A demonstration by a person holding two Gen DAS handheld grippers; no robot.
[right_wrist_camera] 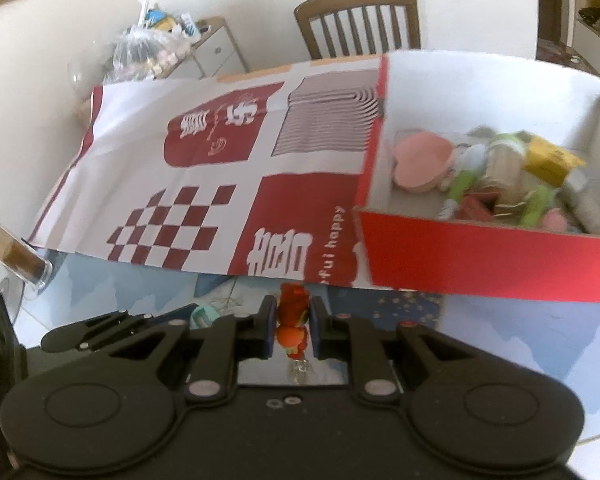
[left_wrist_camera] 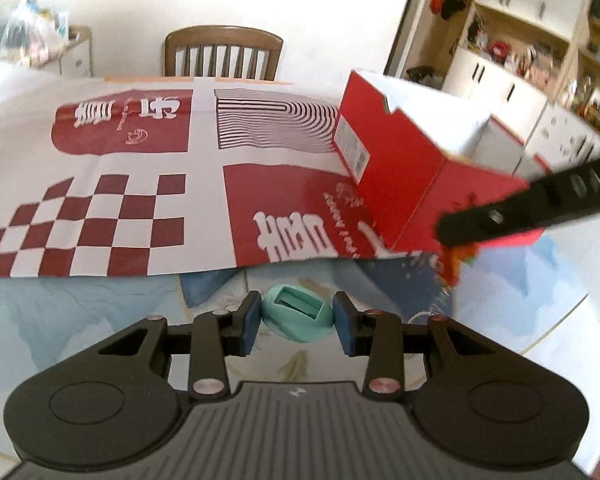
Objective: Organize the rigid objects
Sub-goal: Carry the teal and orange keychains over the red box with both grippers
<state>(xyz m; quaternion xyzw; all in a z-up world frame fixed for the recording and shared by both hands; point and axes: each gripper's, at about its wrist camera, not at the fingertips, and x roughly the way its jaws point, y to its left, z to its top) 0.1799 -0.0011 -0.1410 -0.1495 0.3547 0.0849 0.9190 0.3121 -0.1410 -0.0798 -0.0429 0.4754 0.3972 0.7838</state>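
Note:
My left gripper (left_wrist_camera: pixel 297 325) is shut on a teal plastic stand (left_wrist_camera: pixel 296 314) with a rectangular slot, held above the table's near part. My right gripper (right_wrist_camera: pixel 293 330) is shut on a small red and orange toy figure (right_wrist_camera: pixel 293 320) with a metal key ring below it. A red cardboard box (right_wrist_camera: pixel 488 248) with a white inside stands to the right; it holds a pink heart-shaped case (right_wrist_camera: pixel 420 164), green toys and a yellow packet. The box (left_wrist_camera: pixel 396 184) also shows in the left wrist view, with the right gripper's black finger (left_wrist_camera: pixel 532 204) in front of it.
A red and white printed sheet (left_wrist_camera: pixel 140 184) covers the far table. A wooden chair (left_wrist_camera: pixel 222 54) stands behind it. A clear stand with a brown block (right_wrist_camera: pixel 18 258) sits at the left edge. Shelves (left_wrist_camera: pixel 520 52) stand at the right.

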